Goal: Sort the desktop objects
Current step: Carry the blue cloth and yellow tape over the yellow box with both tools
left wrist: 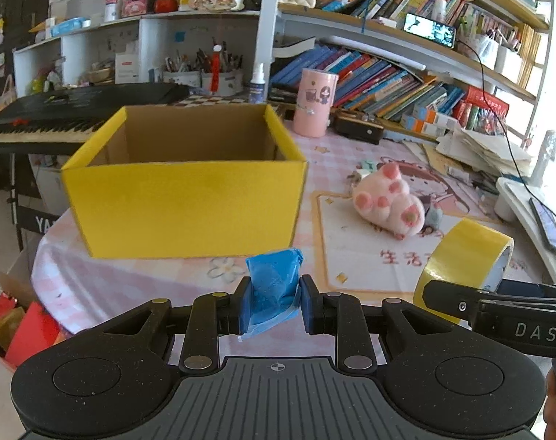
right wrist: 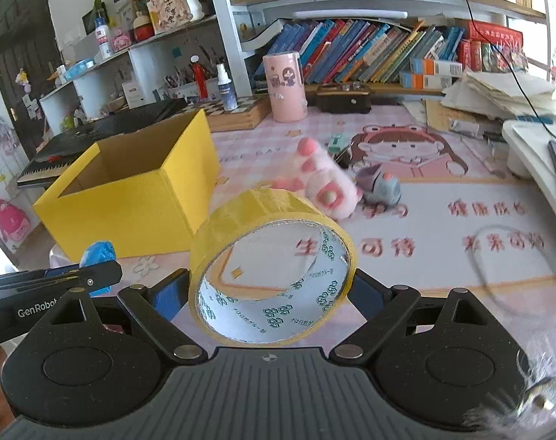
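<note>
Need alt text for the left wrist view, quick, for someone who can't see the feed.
The left gripper is shut on a crumpled blue packet, facing an open yellow cardboard box on a pink patterned tabletop. At right, the right gripper holds a roll of yellow tape, with a pink plush paw lying beyond it.
</note>
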A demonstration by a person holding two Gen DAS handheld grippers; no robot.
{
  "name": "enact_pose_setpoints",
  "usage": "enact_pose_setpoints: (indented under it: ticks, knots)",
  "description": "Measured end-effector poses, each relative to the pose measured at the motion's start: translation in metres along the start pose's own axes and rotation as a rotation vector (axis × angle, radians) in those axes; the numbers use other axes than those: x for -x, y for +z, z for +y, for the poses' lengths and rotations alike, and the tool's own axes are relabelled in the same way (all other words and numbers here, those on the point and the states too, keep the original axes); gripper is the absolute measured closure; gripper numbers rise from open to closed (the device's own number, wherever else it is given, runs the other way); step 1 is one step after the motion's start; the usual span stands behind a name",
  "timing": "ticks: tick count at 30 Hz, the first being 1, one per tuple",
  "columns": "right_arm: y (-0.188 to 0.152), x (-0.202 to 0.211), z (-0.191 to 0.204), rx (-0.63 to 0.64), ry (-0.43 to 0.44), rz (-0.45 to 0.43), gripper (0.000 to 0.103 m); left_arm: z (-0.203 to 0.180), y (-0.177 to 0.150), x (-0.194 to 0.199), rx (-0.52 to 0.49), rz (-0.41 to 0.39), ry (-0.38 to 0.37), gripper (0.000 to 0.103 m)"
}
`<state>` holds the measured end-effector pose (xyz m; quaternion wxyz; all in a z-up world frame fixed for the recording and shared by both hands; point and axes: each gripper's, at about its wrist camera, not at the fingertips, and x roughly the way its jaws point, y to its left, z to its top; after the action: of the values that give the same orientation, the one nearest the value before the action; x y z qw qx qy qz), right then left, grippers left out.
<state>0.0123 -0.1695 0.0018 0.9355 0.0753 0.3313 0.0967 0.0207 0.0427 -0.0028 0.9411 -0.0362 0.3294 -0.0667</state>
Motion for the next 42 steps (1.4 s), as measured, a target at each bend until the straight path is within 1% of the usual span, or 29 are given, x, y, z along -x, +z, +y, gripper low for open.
enact_pose_setpoints:
  ticks: [7,16,28,36,42]
  knots:
    - [-0.014,0.002,0.028,-0.001,0.019,0.034,0.012,0.022,-0.011,0.014,0.010,0.011,0.003,0.078]
    - [-0.023,0.001,0.055,0.053,0.060,0.066,0.012,0.043,-0.019,0.027,0.054,0.001,0.032,0.078]
    - [-0.029,-0.005,0.079,0.103,0.123,0.100,0.012,0.063,-0.027,0.040,0.092,-0.012,0.091,0.078]
    - [-0.028,-0.008,0.091,0.135,0.153,0.104,0.012,0.072,-0.028,0.047,0.112,-0.024,0.120,0.078]
    - [-0.025,-0.009,0.098,0.155,0.168,0.095,0.012,0.074,-0.025,0.050,0.107,-0.041,0.127,0.078]
